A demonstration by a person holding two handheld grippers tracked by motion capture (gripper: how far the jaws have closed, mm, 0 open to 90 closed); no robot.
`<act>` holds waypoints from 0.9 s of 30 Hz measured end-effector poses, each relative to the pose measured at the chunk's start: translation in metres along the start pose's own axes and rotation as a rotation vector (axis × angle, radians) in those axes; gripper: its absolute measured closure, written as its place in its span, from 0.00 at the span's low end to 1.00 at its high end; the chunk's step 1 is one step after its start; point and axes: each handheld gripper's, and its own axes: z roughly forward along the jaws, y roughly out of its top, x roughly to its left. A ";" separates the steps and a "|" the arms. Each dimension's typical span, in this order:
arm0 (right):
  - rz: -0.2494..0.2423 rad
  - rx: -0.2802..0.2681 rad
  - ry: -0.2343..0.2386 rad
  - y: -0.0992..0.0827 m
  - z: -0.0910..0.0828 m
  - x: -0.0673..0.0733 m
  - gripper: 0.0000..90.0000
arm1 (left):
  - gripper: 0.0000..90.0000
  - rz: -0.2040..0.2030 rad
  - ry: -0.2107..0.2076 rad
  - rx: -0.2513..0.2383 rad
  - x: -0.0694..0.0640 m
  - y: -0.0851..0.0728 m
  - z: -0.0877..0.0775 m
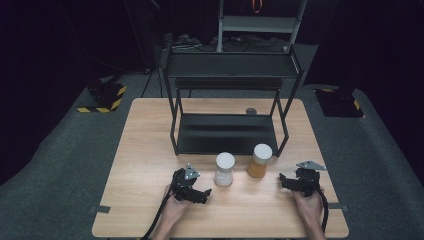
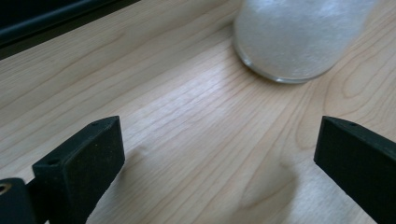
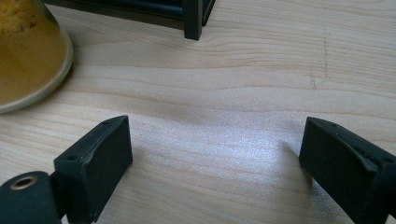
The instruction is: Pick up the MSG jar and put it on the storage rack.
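Below, both tools rested agape and empty on the bench (image 1: 150,150): left tool (image 1: 204,194) near white jar (image 1: 224,169), right tool (image 1: 283,179) near orange jar (image 1: 259,160); each should straddle its jar squarely before closing.

Two jars stand near each other on the wooden table (image 1: 140,165), just in front of the black shelf rack (image 1: 227,131): a white jar (image 1: 224,169) and an orange jar (image 1: 259,160), with a narrow gap between them. The left gripper (image 1: 199,192) sits near the white jar with bare wood ahead of its wide-apart jaws. The right gripper (image 1: 286,181) (jaws also spread) has open table between it and the orange jar. The rack's front right leg (image 3: 192,18) blocks the way behind the orange jar.
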 end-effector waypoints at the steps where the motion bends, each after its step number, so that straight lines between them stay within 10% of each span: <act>1: 0.000 0.000 0.000 0.000 0.000 0.000 0.10 | 0.02 0.002 -0.004 -0.001 -0.001 0.001 0.002; 27: 0.001 0.001 0.000 0.000 0.000 0.000 0.10 | 0.03 0.047 -0.047 -0.042 -0.021 0.031 0.018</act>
